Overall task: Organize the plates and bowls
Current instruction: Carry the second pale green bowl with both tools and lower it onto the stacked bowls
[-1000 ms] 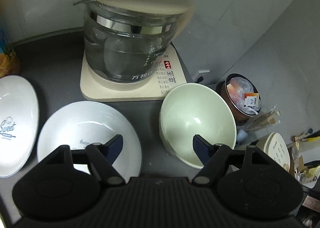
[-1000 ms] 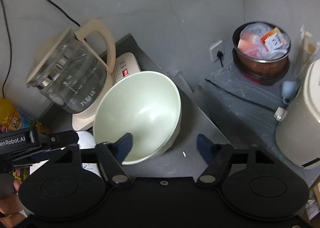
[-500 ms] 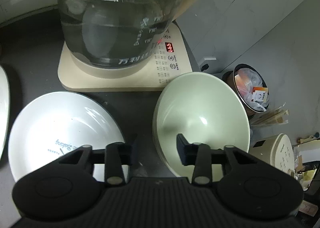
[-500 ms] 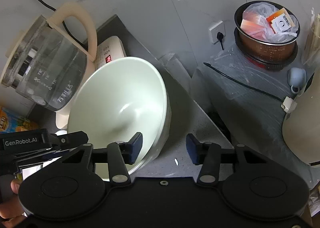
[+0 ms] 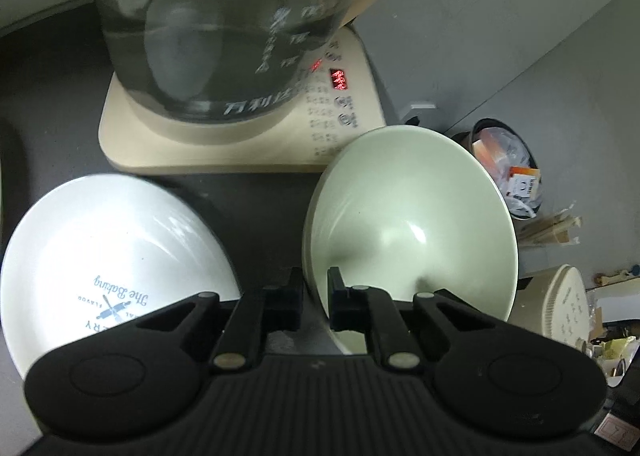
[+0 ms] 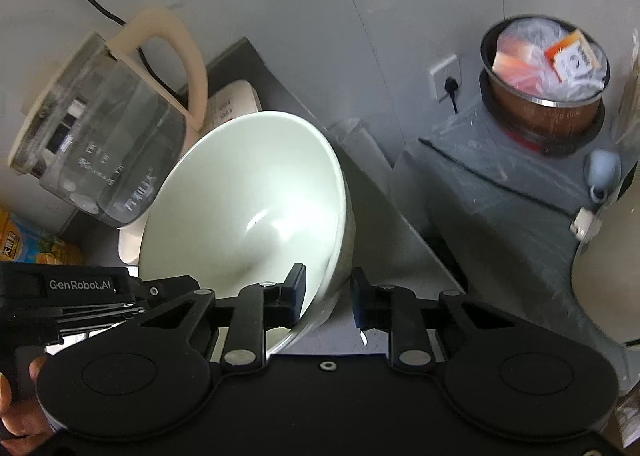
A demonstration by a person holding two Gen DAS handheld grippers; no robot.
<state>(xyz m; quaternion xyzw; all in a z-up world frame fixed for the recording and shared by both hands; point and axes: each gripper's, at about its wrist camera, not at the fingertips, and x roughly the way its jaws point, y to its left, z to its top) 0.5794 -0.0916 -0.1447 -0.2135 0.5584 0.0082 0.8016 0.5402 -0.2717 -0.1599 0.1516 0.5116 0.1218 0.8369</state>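
Observation:
A pale green bowl (image 5: 412,224) stands on the dark counter, and shows in the right wrist view (image 6: 248,208) too. My left gripper (image 5: 314,304) is shut on the bowl's left rim, one finger inside and one outside. My right gripper (image 6: 326,298) straddles the bowl's right rim, jaws narrowed around it with a small gap on the outer side. A white plate (image 5: 108,268) with blue "The Baking" print lies left of the bowl.
A glass kettle (image 5: 224,28) on a cream base (image 5: 248,148) stands just behind the bowl and plate. Off the counter's right edge are a brown pot of packets (image 6: 544,80), a cream appliance (image 5: 560,304) and a wall socket (image 6: 446,76).
Both grippers moved forward onto the green bowl's rim and closed from wide open. The left now clamps the left rim; the right has narrowed around the right rim.

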